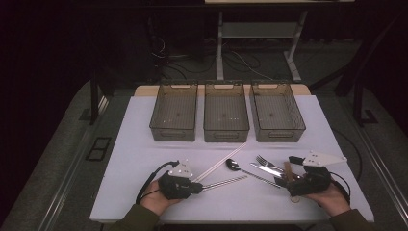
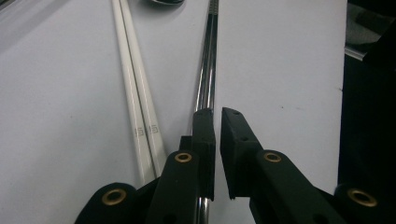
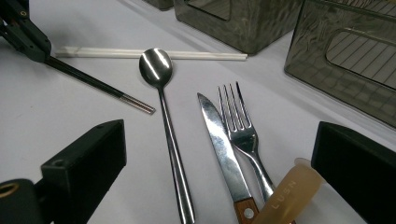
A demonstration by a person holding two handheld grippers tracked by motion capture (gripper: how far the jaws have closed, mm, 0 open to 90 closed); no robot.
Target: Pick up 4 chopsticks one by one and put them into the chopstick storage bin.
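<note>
A white table [image 1: 144, 144] holds three smoky see-through bins [image 1: 226, 118] in a row at the far side. Nearer lie white chopsticks [image 1: 226, 159], dark metal chopsticks [image 1: 226, 182], a spoon [image 3: 161, 93], a wooden-handled knife [image 3: 222, 140], a fork [image 3: 240, 128] and an amber translucent handle [image 3: 285, 196] crossing the knife

White chopsticks [image 3: 149, 54] — silver spoon [image 3: 163, 112].

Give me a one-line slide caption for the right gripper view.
Open right gripper facing a spoon, knife and fork on the white table.
</note>
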